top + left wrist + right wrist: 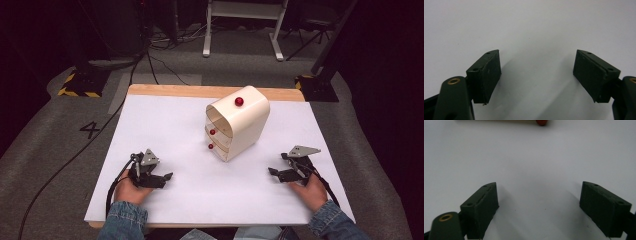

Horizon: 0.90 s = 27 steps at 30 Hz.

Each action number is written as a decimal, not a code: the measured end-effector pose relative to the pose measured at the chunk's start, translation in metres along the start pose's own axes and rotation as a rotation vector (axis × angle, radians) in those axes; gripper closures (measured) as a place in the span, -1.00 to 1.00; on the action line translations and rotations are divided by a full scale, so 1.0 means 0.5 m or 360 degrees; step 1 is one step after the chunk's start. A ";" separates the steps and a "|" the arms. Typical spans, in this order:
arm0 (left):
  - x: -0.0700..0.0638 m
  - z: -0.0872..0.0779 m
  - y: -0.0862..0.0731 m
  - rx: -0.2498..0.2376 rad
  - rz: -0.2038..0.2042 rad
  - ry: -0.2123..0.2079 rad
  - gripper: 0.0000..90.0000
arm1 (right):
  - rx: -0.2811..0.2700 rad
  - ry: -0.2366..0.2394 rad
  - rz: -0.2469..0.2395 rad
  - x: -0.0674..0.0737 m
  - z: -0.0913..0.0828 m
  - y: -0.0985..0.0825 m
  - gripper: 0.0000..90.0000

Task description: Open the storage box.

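So both claws were just parked on the white table top, one at each near corner. The left claw had its jaws spread wide with nothing but bare table between them, and in the left gripper view that gap was plain white all the way through. The right claw was the same deal, jaws spread and pinching nothing, and in the right gripper view a red knob sat well ahead of its tips at the top edge.

The cream drawer box stood ahead of and between the two claws, well apart from each, turned at an angle with its open front toward the left claw's side. Two red knobs showed on its drawers and another red knob on top. Nothing lay between either claw and the box. Beyond the table there was grey carpet with a cable trailing off past the left claw, and white desk legs at the back.
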<state>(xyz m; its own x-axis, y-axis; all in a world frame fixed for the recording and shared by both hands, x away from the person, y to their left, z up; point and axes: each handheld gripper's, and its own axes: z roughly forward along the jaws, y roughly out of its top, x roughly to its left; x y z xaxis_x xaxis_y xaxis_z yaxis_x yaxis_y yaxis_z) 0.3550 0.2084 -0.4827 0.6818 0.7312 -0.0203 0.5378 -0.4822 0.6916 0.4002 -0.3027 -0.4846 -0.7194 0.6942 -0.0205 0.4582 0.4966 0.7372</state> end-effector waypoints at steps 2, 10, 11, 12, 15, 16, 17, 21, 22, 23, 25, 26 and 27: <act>0.000 0.000 0.001 0.0000 -0.0004 0.0002 -0.49 | 0.0000 0.0000 0.0000 0.000 0.000 0.000 -0.66; 0.007 -0.015 0.006 -0.0015 -0.0060 -0.0025 -0.32 | 0.0000 0.0000 0.0000 0.000 0.000 0.000 -0.66; 0.008 -0.020 0.008 -0.0033 -0.0051 -0.0026 -0.32 | -0.0001 -0.0001 -0.0001 0.000 0.000 0.000 -0.66; 0.006 -0.032 0.013 -0.0083 -0.0051 -0.0034 -0.32 | -0.0001 -0.0001 -0.0001 0.000 0.000 0.000 -0.66; 0.003 -0.043 0.019 -0.0124 -0.0045 -0.0043 -0.31 | -0.0001 -0.0001 -0.0001 0.000 0.000 0.000 -0.66; 0.000 -0.052 0.024 -0.0138 -0.0042 -0.0060 -0.31 | -0.0001 -0.0001 -0.0001 0.000 0.000 0.000 -0.66; -0.002 -0.055 0.029 -0.0139 -0.0026 -0.0056 -0.31 | -0.0001 -0.0001 -0.0001 0.000 0.000 0.000 -0.66; -0.011 -0.068 0.049 -0.0222 0.0009 -0.0072 -0.31 | -0.0001 -0.0001 -0.0002 0.000 0.000 0.000 -0.66; -0.014 -0.070 0.054 -0.0242 0.0009 -0.0081 -0.31 | -0.0001 -0.0001 -0.0001 0.001 0.000 0.000 -0.66; -0.017 -0.071 0.059 -0.0266 0.0007 -0.0092 -0.31 | -0.0001 -0.0001 -0.0002 0.001 0.000 0.000 -0.66; -0.022 -0.073 0.069 -0.0313 0.0018 -0.0108 -0.31 | -0.0002 -0.0002 -0.0003 0.001 0.000 0.000 -0.65; -0.025 -0.074 0.075 -0.0330 0.0021 -0.0114 -0.31 | -0.0002 -0.0002 -0.0003 0.001 0.000 0.000 -0.66; -0.028 -0.074 0.080 -0.0348 0.0030 -0.0115 -0.31 | -0.0002 -0.0002 -0.0003 0.001 0.000 0.000 -0.65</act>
<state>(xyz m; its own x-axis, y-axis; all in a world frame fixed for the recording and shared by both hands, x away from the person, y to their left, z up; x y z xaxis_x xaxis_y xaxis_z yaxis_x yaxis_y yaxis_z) 0.3485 0.1968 -0.4279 0.7289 0.6826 -0.0521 0.4097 -0.3740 0.8320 0.3997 -0.3026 -0.4846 -0.7195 0.6941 -0.0228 0.4563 0.4973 0.7379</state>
